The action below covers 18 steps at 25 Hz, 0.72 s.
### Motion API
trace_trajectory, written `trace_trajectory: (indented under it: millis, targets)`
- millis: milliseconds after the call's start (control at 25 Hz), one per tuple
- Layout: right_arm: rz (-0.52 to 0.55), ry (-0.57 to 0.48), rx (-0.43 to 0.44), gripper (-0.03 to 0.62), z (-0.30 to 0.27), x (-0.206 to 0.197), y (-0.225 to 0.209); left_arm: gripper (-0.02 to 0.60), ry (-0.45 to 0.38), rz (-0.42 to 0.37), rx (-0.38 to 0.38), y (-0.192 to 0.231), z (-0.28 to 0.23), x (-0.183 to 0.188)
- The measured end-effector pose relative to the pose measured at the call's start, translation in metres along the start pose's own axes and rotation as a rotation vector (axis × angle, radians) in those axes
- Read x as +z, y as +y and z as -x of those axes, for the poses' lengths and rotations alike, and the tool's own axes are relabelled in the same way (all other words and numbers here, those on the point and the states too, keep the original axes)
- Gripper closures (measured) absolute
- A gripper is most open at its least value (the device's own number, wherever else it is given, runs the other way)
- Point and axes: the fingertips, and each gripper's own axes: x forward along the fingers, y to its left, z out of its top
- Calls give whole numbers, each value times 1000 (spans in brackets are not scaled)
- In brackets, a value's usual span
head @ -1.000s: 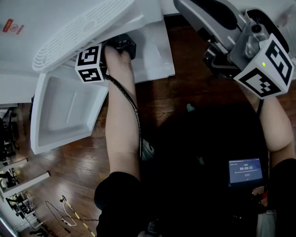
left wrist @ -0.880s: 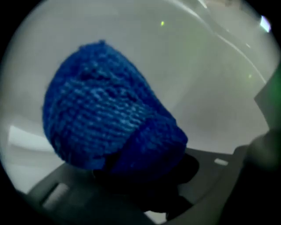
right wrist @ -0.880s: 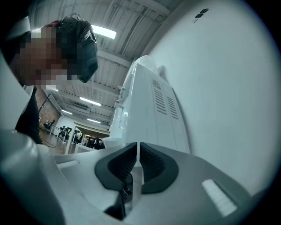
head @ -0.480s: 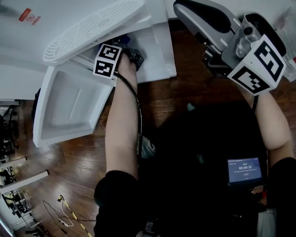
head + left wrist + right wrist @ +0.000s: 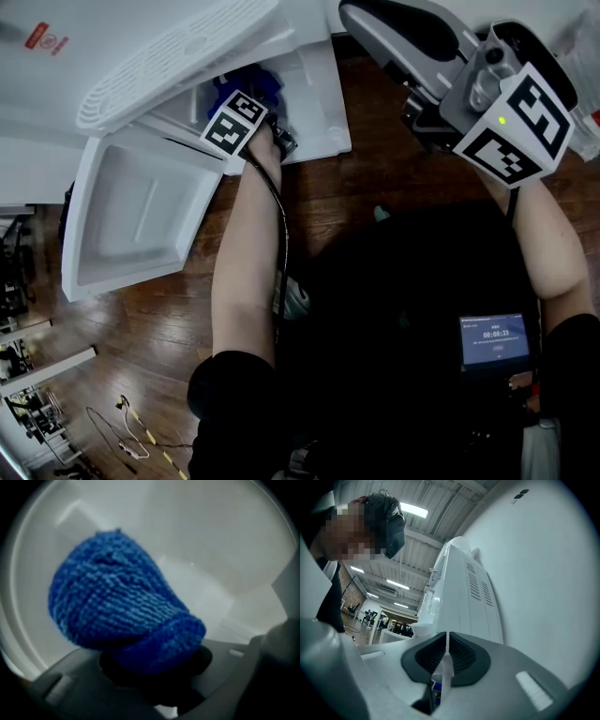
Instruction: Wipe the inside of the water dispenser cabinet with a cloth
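Clamping the bunched end of a blue knitted cloth (image 5: pixel 117 602), the left gripper (image 5: pixel 154 663) has its fingers (image 5: pixel 65 686) drawn in on the fabric's folded hem, so the hold sits at the cloth's near edge and the rest bulges forward as a loose, rounded wad. The cloth looks light, soft and thick, with a ribbed knit that should drag on smooth plastic rather than slide, and it will likely squash and fold under pressure, not push back. A grip on a gathered hem like this one suits it, since a pinch on a single layer would let the wad flop and trail. Beyond the wad lie the pale, smooth inner walls of the cabinet (image 5: pixel 211 541); the cloth is close to them, but I cannot tell whether it touches. In the head view the cloth (image 5: pixel 246 86) shows just inside the cabinet mouth, under the slatted drip tray (image 5: pixel 178 61), with the door (image 5: pixel 141 216) swung open to the left over the wooden floor (image 5: pixel 319 187). The right gripper (image 5: pixel 446 656) is raised well apart from this, its fingers (image 5: pixel 426 656) pressed together on nothing, facing the white flank of the dispenser (image 5: pixel 464 597).
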Motion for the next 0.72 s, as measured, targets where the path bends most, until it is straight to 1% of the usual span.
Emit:
trace_trajectory:
  millis: [40,120,160,200,280,360,400,440,480,520,560,640,720]
  targets:
    - [-1,-3,8,571,0,1,1,390,39,-98,-27,-13,2,-7]
    - [-1,-16,29,571,-2,3,4,388,151,-325,-78,-37,3,-29]
    - [1,-19,33,571,-3,5,4,388,209,-435,-90,-45,2,-40]
    - [3,-21,33,571,-3,6,4,388,248,-535,-91,-50,1,-47]
    - [6,-34,47,571,-2,7,7,388,273,-698,-80,-53,-3,-50]
    - [5,-51,69,571,-1,9,9,388,302,-809,-79,-54,2,-54]
    - [3,-56,76,571,0,10,10,388,335,-838,-92,-54,8,-61]
    - [1,-61,83,571,0,9,10,388,385,-838,-123,-57,16,-72]
    - [1,-67,92,571,0,9,10,388,437,-815,-167,-62,25,-86]
    - [2,-72,101,571,0,9,11,388,470,-786,-201,-68,32,-94]
    - [5,-76,108,571,0,8,11,388,479,-770,-211,-71,36,-96]
    - [14,-75,112,571,-1,7,11,387,454,-785,-172,-66,36,-89]
    - [25,-69,107,571,-2,6,9,387,435,-822,-91,-45,38,-83]
